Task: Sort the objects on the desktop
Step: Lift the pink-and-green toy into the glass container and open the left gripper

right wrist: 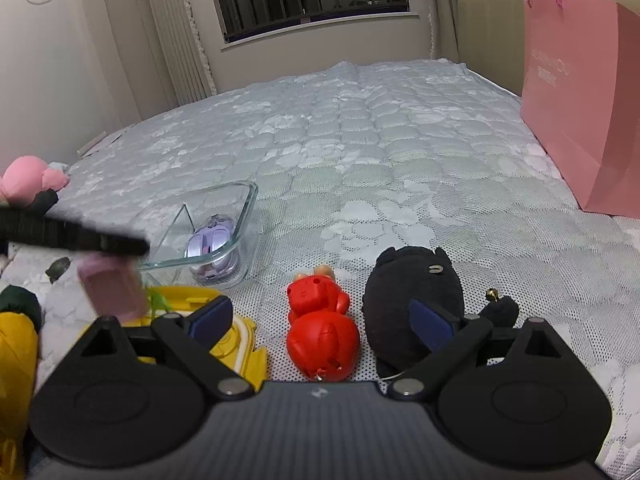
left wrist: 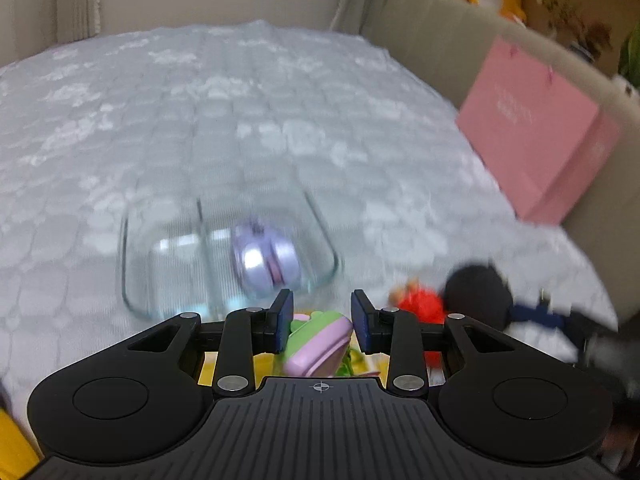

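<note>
My left gripper is shut on a pink and green toy and holds it above a yellow tray. The toy shows blurred in the right wrist view under the left gripper's dark finger. A clear glass container lies ahead with a purple computer mouse in it; both show in the right wrist view. My right gripper is open and empty over a red toy figure, beside a black plush.
All rests on a pale quilted bed cover. A pink paper bag stands at the right edge against a beige headboard. A pink plush lies at the far left. A yellow object sits at the near left.
</note>
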A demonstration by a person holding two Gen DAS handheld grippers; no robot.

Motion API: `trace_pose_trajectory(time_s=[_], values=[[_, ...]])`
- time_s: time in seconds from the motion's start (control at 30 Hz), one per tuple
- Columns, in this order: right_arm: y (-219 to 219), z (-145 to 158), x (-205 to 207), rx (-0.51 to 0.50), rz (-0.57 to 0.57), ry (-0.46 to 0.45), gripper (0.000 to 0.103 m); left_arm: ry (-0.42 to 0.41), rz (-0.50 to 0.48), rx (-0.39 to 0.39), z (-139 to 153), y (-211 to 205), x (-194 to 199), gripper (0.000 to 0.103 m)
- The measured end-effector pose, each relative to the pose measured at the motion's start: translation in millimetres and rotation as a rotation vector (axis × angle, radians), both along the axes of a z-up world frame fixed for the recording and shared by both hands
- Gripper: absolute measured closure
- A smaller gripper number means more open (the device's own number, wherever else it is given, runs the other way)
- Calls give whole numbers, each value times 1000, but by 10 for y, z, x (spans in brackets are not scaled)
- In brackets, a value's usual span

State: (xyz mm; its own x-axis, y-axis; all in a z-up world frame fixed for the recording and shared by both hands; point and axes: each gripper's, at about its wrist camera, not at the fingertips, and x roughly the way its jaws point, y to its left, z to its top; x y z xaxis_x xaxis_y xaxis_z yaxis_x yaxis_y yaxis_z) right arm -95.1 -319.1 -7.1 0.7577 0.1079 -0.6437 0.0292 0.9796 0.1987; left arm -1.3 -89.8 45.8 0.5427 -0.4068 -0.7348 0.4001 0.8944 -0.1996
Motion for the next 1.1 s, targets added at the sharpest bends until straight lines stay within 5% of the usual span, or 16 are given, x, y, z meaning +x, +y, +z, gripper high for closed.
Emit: trace_pose_trajectory(time_s=[0.47,0.67,0.9,1.1], values=[[-223,15,-47,5,-40,-17,7,-42,79,-34,239,-141,829,68],[-225,-36,-40,9,-34,-17,7,62,97,33,-191,-165,1109,69],[-254,-16,-66,5,-35,-50,7,3,109,3,-46,-3,982,56],[-409,107,-121,-11,-106,-135,8,126,27,37,-234,-100,891,58]])
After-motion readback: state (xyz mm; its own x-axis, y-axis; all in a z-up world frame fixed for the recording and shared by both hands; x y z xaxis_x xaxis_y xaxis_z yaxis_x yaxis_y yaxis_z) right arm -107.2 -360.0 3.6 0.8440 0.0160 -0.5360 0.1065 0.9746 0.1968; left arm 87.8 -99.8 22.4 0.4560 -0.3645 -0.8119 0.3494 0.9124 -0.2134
